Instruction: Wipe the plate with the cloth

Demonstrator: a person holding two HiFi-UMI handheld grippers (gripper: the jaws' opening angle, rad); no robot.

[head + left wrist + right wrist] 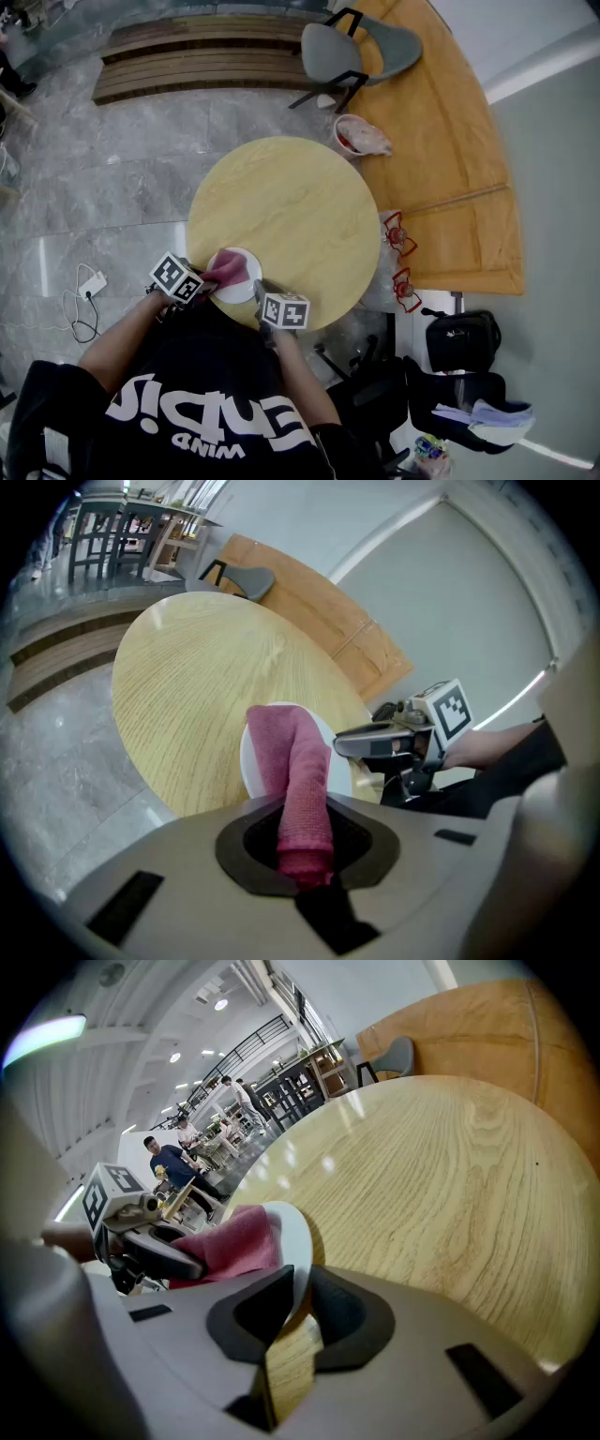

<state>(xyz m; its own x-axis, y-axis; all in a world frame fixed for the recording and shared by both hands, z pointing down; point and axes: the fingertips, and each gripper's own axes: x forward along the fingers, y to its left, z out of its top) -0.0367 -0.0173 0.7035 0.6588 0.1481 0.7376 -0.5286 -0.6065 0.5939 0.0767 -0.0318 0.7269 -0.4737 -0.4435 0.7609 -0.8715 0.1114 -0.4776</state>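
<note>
Plate point(241, 287) on the bench point(300, 202), rim pinched in right gripper point(297, 1293) fingers point(246, 1312) — left gripper point(305, 850) fingers point(242, 844) clamp the cloth point(292, 752) on it, likely mid-wipe; sweep next.

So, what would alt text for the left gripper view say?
The left gripper clamps a rolled pink cloth that drapes onto a white plate at the edge of a round wooden table. The right gripper holds the plate's rim at the right.
</note>
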